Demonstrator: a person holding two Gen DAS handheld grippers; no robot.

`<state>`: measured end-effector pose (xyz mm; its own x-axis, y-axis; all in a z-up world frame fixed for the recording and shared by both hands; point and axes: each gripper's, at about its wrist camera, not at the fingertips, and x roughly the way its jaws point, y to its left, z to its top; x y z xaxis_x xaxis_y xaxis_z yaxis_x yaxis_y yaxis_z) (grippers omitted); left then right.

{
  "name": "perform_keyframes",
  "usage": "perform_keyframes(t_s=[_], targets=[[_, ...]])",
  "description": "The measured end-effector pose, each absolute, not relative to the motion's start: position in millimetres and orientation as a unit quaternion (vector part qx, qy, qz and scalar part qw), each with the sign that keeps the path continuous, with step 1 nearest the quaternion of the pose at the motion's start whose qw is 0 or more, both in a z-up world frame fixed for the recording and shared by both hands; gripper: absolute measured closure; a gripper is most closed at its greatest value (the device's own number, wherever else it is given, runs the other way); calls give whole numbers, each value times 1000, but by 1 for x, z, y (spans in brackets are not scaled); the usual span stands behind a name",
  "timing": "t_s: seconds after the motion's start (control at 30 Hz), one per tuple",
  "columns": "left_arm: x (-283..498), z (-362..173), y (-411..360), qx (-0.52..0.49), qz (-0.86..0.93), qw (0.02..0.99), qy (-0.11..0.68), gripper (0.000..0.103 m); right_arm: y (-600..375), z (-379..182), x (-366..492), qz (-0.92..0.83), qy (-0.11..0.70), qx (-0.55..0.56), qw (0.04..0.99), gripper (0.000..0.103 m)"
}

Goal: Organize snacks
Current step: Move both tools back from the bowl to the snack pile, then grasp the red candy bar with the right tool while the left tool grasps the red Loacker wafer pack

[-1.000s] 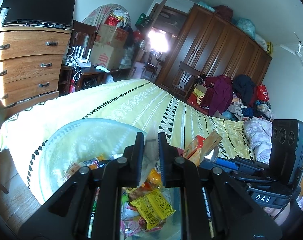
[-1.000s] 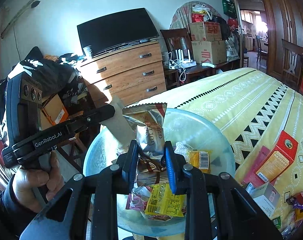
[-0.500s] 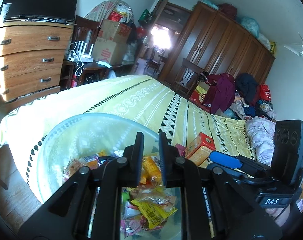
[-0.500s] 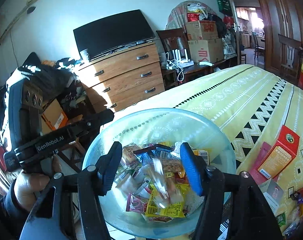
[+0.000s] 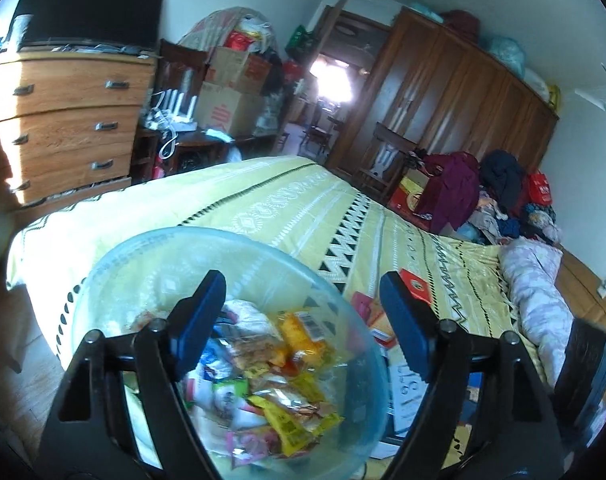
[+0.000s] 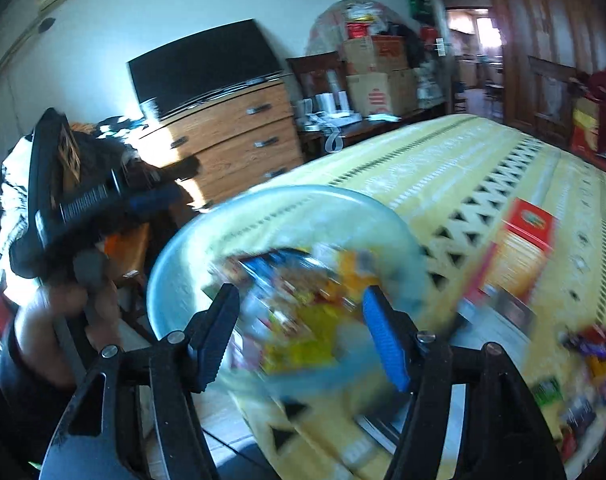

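Note:
A clear blue-tinted bowl point(image 5: 115, 276) sits on the near corner of the bed and holds several wrapped snacks point(image 5: 271, 380). My left gripper point(image 5: 303, 312) is open and empty just above the bowl. My right gripper point(image 6: 301, 320) is open and empty over the same bowl point(image 6: 175, 276); this view is blurred by motion. A red and orange snack box point(image 6: 523, 240) lies on the bed to the right of the bowl, also in the left wrist view point(image 5: 417, 290). Loose snack packets point(image 6: 595, 352) lie at the right.
The yellow patterned bedspread point(image 5: 283, 204) stretches away behind the bowl. A wooden dresser point(image 5: 63, 120) with a TV stands at the left. A dark wardrobe point(image 5: 463, 96) and piled clothes point(image 5: 483, 196) are at the far right. The other gripper's body point(image 6: 63, 200) is at the left.
My right gripper opened and dropped the silver packet into the bowl, then swung right. My left gripper let go of its wrapper and opened wide.

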<state>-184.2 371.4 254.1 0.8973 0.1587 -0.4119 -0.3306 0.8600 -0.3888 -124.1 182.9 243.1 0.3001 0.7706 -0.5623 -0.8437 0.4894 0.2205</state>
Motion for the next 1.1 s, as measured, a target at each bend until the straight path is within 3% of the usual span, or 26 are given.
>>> perform_keyframes(t_s=[0.17, 0.43, 0.77, 0.83, 1.03, 1.07, 1.1], targets=[[-179, 267, 303, -173, 39, 965, 192, 14, 72, 211, -131, 413, 330, -36, 848, 35], [-150, 255, 241, -157, -35, 958, 238, 13, -83, 119, -118, 275, 431, 20, 859, 35], [-136, 249, 231, -153, -17, 952, 265, 13, 14, 85, -43, 362, 423, -55, 829, 37], [-134, 247, 228, -149, -15, 951, 269, 13, 43, 70, -20, 358, 430, -88, 824, 49], [-128, 245, 215, -134, -20, 951, 279, 13, 80, 26, 17, 335, 466, -158, 804, 52], [-126, 245, 211, -132, -23, 950, 281, 13, 76, 20, 22, 330, 476, -142, 802, 55], [-125, 245, 210, -131, -25, 950, 282, 13, 71, 16, 25, 329, 483, -127, 801, 65]])
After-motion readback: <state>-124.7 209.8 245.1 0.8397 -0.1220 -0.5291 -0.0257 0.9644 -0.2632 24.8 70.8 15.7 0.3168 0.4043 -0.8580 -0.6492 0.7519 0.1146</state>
